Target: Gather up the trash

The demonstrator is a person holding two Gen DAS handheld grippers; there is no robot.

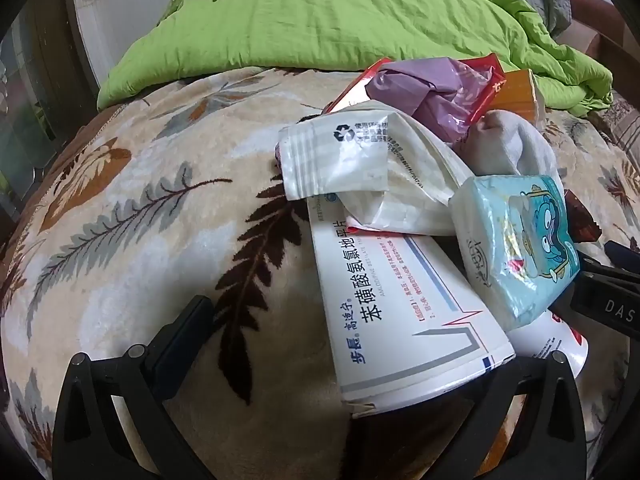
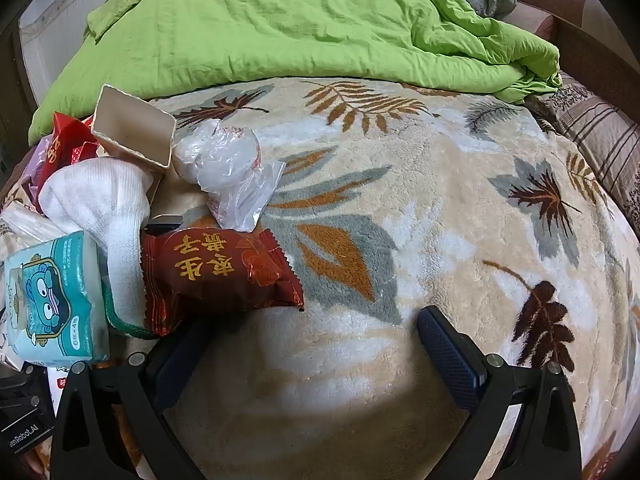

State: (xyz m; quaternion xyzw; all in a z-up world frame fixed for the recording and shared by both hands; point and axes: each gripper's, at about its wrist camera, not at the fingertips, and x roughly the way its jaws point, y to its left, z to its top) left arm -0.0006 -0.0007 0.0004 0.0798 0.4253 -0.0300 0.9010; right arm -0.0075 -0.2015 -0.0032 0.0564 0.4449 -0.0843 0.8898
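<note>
Both tongs stand spread wide and pinch nothing. Left tongs (image 1: pixel 352 340) straddle the near end of the white medicine box (image 1: pixel 400 304), with one finger on the bare blanket (image 1: pixel 132 208) and the other beside the box's far edge; no pad presses on the box. Right tongs (image 2: pixel 316 344) hang over bare blanket, with the red snack wrapper (image 2: pixel 220 272) just beside the left finger. Each tool tilts steeply down toward the bed, which suits a pinch from above.

Trash lies in one loose heap on the leaf-pattern blanket, in front of the green quilt (image 1: pixel 340 20). Heap contents:
- white medicine box, lowest, bearing other items;
- crumpled white pouch (image 1: pixel 360 168), resting on the box;
- blue tissue pack (image 1: pixel 520 240), leaning on the box edge;
- purple bag (image 1: pixel 424 84) inside a red packet, at the rear;
- open cardboard box (image 2: pixel 136 128), tipped on its side;
- clear plastic bag (image 2: pixel 228 168), beside the cardboard box.

A white sock (image 2: pixel 104 208) lies draped across the heap; it is probably not trash. Since items overlap, loose top pieces likely need lifting first. No bin shows in either view.
</note>
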